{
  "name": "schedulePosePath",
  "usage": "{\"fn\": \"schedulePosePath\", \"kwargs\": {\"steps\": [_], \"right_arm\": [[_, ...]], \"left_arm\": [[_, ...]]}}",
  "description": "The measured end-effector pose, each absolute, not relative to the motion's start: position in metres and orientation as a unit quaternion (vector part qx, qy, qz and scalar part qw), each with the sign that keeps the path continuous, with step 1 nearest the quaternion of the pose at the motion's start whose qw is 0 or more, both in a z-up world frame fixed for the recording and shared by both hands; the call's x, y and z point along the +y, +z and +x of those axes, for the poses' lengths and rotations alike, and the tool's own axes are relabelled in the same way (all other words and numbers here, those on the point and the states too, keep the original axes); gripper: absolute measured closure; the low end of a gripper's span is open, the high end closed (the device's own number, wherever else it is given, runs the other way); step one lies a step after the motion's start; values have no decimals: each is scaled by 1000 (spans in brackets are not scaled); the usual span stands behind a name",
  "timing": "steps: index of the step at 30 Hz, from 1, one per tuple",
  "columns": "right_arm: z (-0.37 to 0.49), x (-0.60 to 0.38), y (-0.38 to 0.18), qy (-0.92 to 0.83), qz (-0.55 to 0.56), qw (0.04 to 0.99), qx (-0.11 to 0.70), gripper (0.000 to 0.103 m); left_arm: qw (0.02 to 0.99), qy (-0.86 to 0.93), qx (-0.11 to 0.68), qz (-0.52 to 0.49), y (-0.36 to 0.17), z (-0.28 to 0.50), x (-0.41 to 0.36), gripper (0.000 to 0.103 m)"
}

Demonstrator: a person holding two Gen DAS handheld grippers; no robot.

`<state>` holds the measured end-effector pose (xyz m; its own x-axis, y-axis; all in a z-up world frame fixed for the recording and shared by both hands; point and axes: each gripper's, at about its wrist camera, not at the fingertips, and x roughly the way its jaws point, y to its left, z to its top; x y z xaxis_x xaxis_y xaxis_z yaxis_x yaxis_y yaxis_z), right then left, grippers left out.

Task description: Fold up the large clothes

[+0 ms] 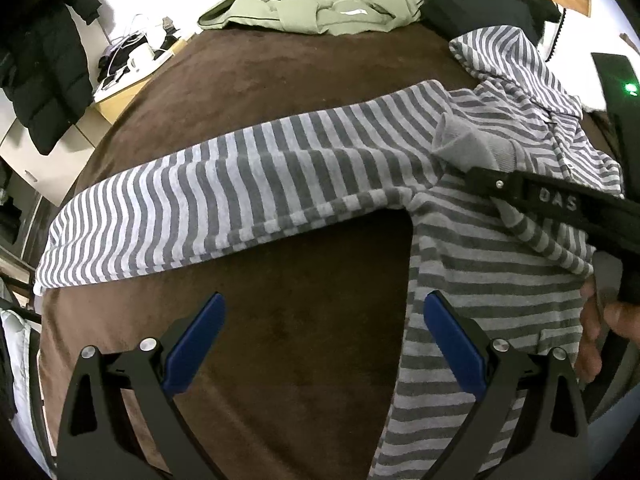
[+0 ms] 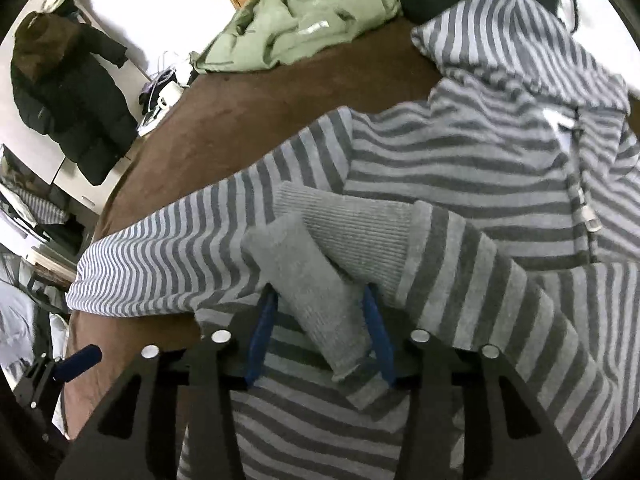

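Observation:
A grey-and-white striped hoodie lies on a brown bed cover, its left sleeve stretched out to the left. My left gripper is open and empty, low over the cover just left of the hoodie's body. My right gripper is shut on the plain grey cuff of the other sleeve, held over the hoodie's chest. The right gripper also shows in the left wrist view, still holding the cuff. The hood lies at the far right.
A pale green garment and a black one lie at the far end of the bed. A black puffer jacket hangs at the left. A side table with cables and a cup stands beside the bed.

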<state>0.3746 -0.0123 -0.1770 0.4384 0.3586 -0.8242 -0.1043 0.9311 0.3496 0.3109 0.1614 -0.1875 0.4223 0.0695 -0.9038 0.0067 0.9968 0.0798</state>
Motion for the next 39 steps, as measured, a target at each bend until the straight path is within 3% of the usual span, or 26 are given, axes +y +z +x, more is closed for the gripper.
{"fn": "schedulePosePath", "kwargs": {"steps": [6,12,21,27,29,32,33,34,39], "right_arm": [[349,-43,-145,109,124,865,474,39],[319,-98,-122,64,113,879,459,32],[283,-181,-118,-4,107,878,466,31],[270,-215,-126,-31,136,871,471,31],[267,-221,-127,-35,144,870,471,31],[264,-226,-127,-39,145,869,472,31],[264,-227,-127,-39,145,869,472,31],[264,-229,-127,-40,146,869,471,31],[263,-241,-125,-51,155,870,465,31]], "left_arm": [[849,13,528,32,-178,315,157,6],[851,-17,524,33,-180,331,133,6],[860,-51,507,21,-182,367,87,7],[856,-66,513,6,-193,386,63,17],[850,-64,523,9,-203,389,55,24],[841,-64,537,4,-215,393,51,43],[839,-63,540,1,-219,394,51,56],[839,-58,541,-6,-221,394,52,78],[841,-67,536,-24,-224,392,52,91]]}}
